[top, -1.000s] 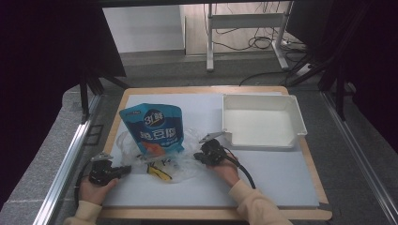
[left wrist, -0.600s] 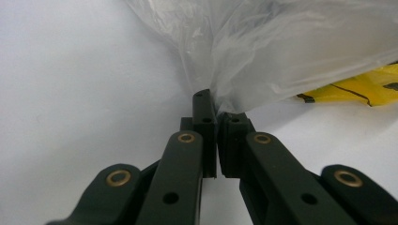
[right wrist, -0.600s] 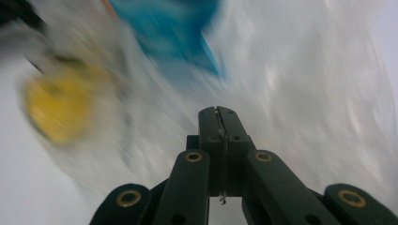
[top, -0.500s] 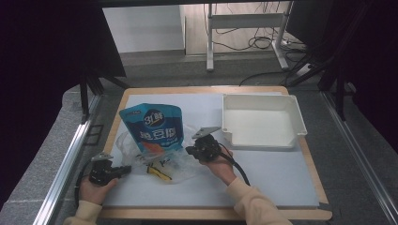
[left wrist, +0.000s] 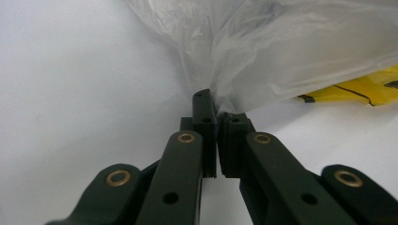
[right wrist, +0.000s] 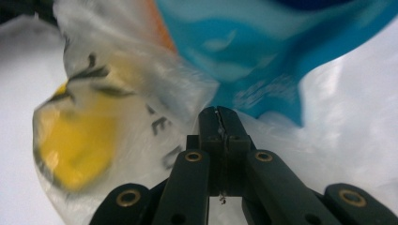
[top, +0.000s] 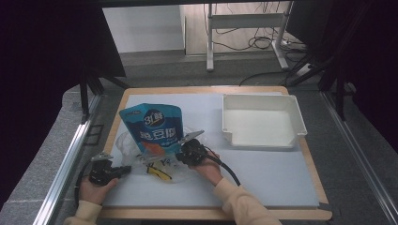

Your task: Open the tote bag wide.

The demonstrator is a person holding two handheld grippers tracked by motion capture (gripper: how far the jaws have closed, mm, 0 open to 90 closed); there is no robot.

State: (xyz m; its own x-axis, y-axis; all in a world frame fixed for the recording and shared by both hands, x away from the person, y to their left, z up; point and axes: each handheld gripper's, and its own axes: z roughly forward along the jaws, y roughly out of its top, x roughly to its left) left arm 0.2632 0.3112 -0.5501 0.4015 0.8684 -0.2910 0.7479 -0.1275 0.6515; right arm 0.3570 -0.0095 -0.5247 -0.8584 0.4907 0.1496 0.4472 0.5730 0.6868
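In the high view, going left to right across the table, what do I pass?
Left gripper → clear plastic bag → blue pouch → right gripper → white tray.

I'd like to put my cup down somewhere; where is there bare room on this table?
Bare mat lies in front of the white tray and beyond the blue pouch. The near left is crowded: plastic bag, pouch, both grippers.

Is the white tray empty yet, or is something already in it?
Empty. In the high view the white tray shows only its bare floor; the blue pouch lies on the mat beside it, partly on the clear plastic bag.
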